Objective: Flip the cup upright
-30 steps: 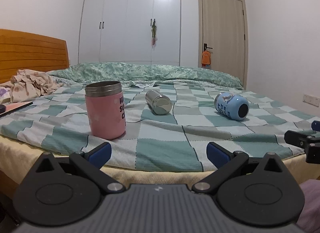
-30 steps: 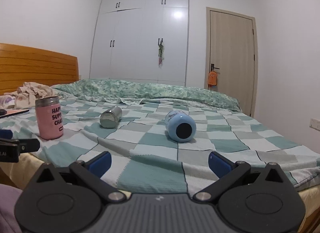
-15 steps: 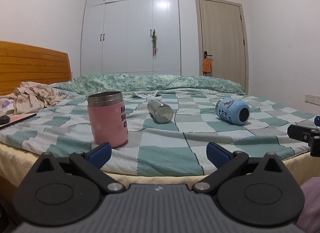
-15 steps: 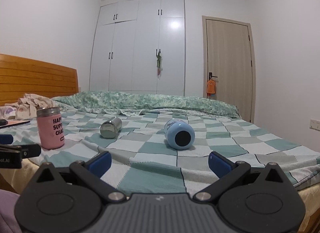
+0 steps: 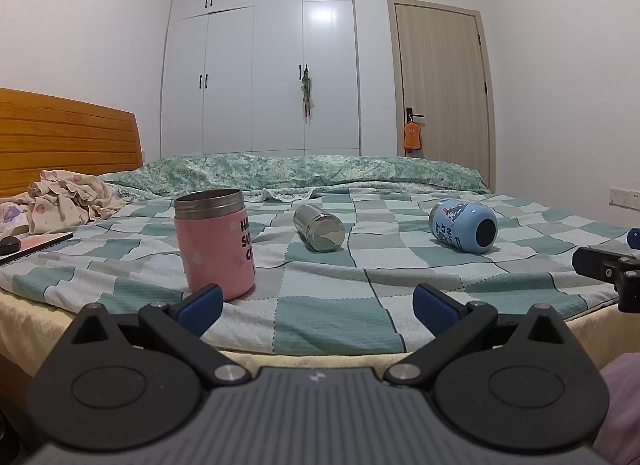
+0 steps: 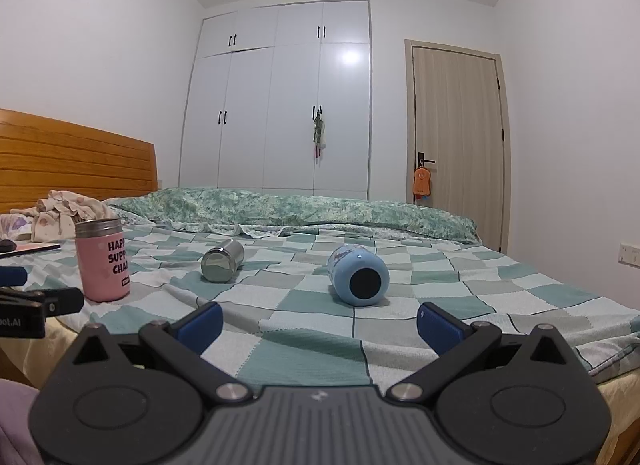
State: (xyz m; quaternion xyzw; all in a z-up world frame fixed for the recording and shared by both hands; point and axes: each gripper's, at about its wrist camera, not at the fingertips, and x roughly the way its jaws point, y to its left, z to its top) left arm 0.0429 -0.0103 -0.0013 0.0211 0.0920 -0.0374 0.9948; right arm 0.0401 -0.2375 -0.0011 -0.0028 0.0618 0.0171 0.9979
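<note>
Right gripper (image 6: 318,317) held spread, empty, at bed edge; left gripper (image 5: 316,301) likewise spread, empty

Blue cup (image 6: 359,275) seen lying on side mid-quilt (image 6: 304,357), base toward right camera, long axis running away toward wardrobe (image 6: 280,97)

Grasp best taken across body, then tipped mouth-up

Steel cup (image 6: 222,260) also toppled; pink cup (image 6: 103,260) upright

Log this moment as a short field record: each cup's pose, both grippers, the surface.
surface: bed with checkered blanket
pink cup: upright, open end up, near the bed's front edge
steel cup: on its side, mid-bed
blue cup: on its side, dark end toward the cameras
left gripper: jaws open, empty, short of the bed edge
right gripper: jaws open, empty, lined up roughly with the blue cup
cups left to flip: two
</note>
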